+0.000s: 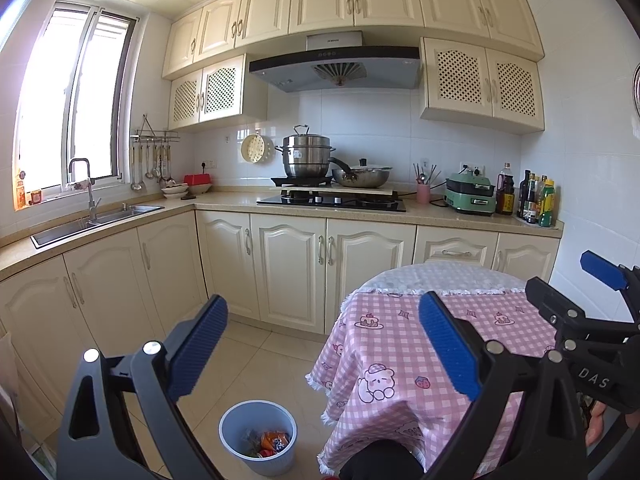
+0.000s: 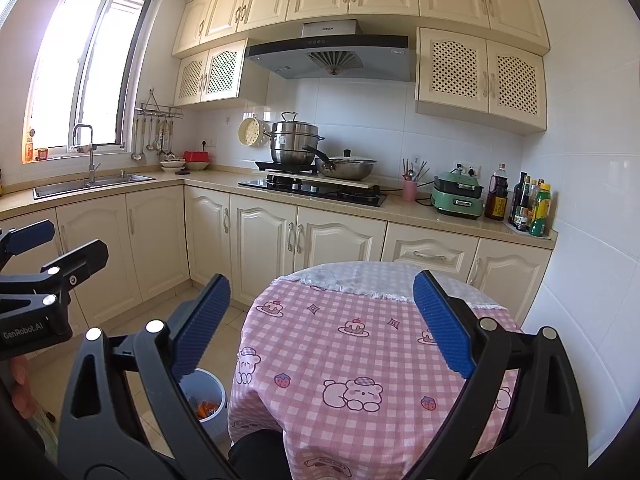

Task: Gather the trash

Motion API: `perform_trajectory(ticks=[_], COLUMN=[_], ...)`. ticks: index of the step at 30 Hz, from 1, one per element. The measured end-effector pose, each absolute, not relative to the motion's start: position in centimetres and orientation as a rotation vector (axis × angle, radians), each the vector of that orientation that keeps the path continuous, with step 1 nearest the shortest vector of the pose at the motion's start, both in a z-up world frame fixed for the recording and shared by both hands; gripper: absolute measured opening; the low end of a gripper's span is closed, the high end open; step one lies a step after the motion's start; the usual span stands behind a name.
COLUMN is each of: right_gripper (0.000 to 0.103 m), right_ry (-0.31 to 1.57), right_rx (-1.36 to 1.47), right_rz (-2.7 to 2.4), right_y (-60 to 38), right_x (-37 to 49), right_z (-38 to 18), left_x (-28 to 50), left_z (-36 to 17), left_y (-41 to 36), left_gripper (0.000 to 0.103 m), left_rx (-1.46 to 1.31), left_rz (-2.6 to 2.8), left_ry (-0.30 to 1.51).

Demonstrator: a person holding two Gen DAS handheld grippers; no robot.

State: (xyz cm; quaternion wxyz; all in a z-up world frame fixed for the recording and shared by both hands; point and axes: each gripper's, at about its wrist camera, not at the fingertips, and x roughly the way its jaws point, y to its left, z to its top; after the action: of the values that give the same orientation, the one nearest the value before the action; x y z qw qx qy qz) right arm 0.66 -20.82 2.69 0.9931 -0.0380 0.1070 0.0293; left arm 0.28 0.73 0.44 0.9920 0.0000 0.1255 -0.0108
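On the floor beside the round table, one light blue trash bin [image 1: 258, 436] stands upright. It holds crumpled wrappers [image 1: 269, 442], orange, red and green; their number cannot be told. In the right wrist view, the bin [image 2: 208, 404] sits just left of the hanging cloth edge, partly hidden behind the left finger of the right tongs, with orange wrappers visible inside.

One round surface [image 2: 360, 344] carries a pink checked cloth with bear and cake prints; a white lace-edged cloth [image 2: 360, 274] covers its far part.

Containers on the kitchen surface [image 1: 224, 200]:
- one stacked steel steamer pot [image 1: 306, 156], lid on;
- one steel pan [image 1: 362, 174], lid on, just right of the pot;
- one pink cup [image 1: 423, 193] holding chopsticks and utensils;
- one green electric cooker [image 1: 470, 198], closed;
- a group of bottles [image 1: 536, 202] at the right end; exact count unclear;
- stacked bowls [image 1: 175, 190] near the corner.
One double sink [image 1: 96, 222] is set below the window.

Left tongs [image 1: 320, 348]: held level above the floor, pointing toward the stove wall. Both blue-padded fingers [image 1: 200, 348] are spread wide apart, with nothing between them.

Right tongs [image 2: 320, 320]: held level over the near edge of the round surface, same heading. Fingers [image 2: 442, 322] are spread wide, gripping nothing. Each unit appears at the edge of the other's view, side by side and apart.
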Motion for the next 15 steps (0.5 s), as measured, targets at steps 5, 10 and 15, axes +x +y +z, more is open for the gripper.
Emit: perform_trajectory(ticks=[5,10,15], right_gripper=[0.091,0.091,0.091], right_ry=[0.215,0.216,0.218], right_rx=[-0.077,-0.077,-0.079], right_rz=[0.06,0.061,0.061], right_y=[-20.9,-20.91,-21.12], right_x=[0.62,0.63,0.55], right_z=[2.66,2.67,2.43], left_x=[0.26,0.32,0.3], left_z=[0.31,0.19,0.0], left_y=[0.56,0.61,0.55], left_gripper=[0.094,0.094,0.094], left_rx=[0.0,-0.001,0.0], left_rz=[-0.021,-0.022,-0.022], left_ry=[0.253,0.256,0.258])
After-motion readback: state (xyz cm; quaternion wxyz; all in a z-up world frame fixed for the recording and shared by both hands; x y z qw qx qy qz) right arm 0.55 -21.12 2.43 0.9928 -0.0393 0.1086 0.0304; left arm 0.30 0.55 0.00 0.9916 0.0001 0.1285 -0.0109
